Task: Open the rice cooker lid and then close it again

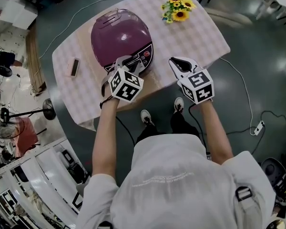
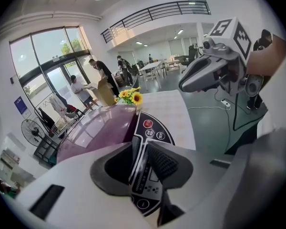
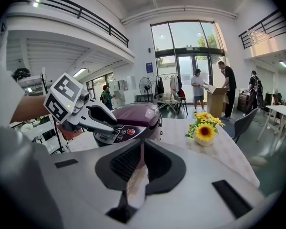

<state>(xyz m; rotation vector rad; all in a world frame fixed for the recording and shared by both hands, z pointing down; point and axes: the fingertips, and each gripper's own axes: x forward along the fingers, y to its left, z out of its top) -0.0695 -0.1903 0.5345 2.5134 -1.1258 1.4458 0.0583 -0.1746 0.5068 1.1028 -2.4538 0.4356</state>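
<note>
Checked table (image 1: 200,42): sunflowers (image 1: 177,7) (far corner) behind cooker (image 1: 119,35).

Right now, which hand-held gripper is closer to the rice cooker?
Left. The left hand-held gripper is over the rice cooker's control panel; the right hand-held gripper hangs apart, beside it.

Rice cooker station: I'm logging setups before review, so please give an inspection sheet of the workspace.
Surface: table under checked cloth.
Job's things: purple rice cooker, lid closed.
Clutter: sunflower vase; small dark object beside the cooker.
Grippers: left gripper slightly open over the control panel, gripping nothing; right gripper shut, empty, above the cloth.
Cables: white cable on the floor to a power strip.
Surroundings: people by glass doors; floor fan.
</note>
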